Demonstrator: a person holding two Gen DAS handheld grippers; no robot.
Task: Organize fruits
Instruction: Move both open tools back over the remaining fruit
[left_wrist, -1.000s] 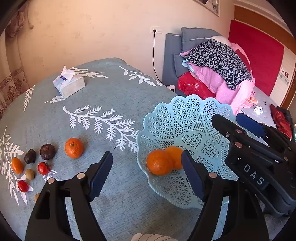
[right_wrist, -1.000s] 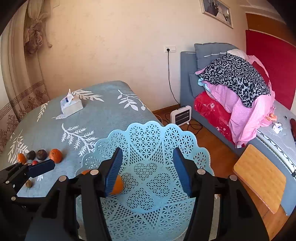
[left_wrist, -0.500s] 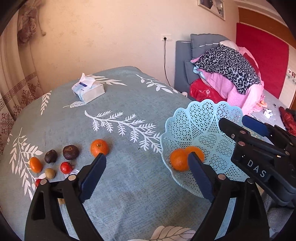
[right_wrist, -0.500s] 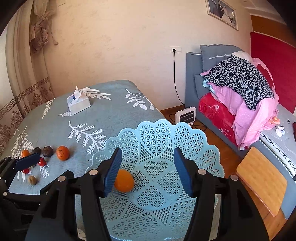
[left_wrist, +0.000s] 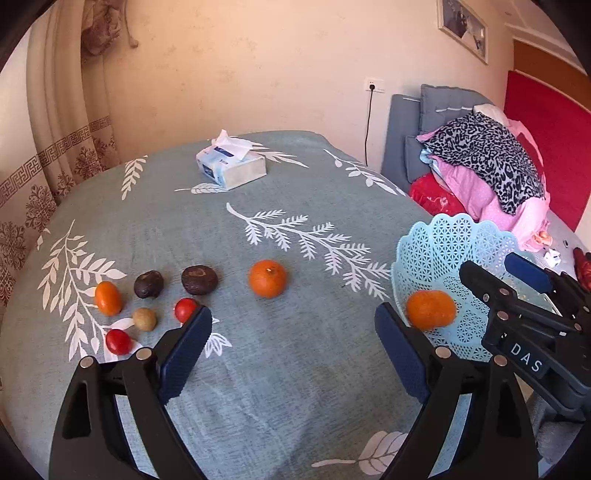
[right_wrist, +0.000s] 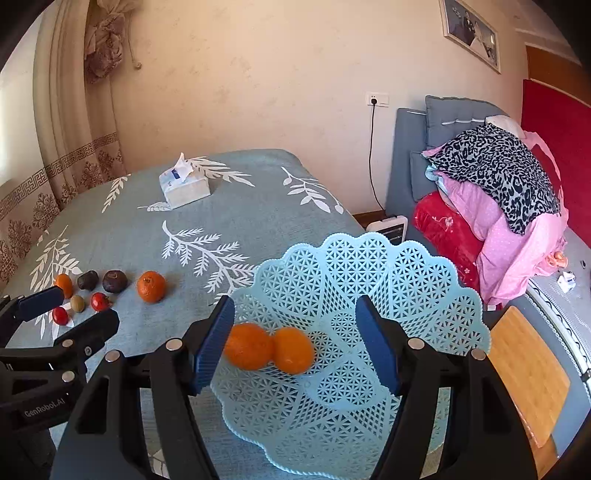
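Note:
A light blue lattice basket (right_wrist: 369, 269) sits at the table's right edge and holds two oranges (right_wrist: 247, 345); the basket (left_wrist: 461, 240) also shows in the left wrist view. A loose orange (left_wrist: 267, 278) lies mid-table. To its left lie two dark brown fruits (left_wrist: 198, 280), a small orange fruit (left_wrist: 108, 297), a tan fruit (left_wrist: 144, 318) and two red fruits (left_wrist: 185, 309). My left gripper (left_wrist: 293, 339) is open and empty, above the cloth in front of the loose orange. My right gripper (right_wrist: 295, 341) is open and empty over the basket.
A tissue box (left_wrist: 231, 166) stands at the far side of the table. The grey-blue leaf-print cloth (left_wrist: 295, 206) covers the table. Right of the table are a bed with piled bedding (right_wrist: 495, 184), a small heater (right_wrist: 388, 227) and a wooden board (right_wrist: 524, 373).
My left gripper has swung left and back from the basket toward the loose fruits. The right gripper has drawn back and up a little, so both oranges in the basket show.

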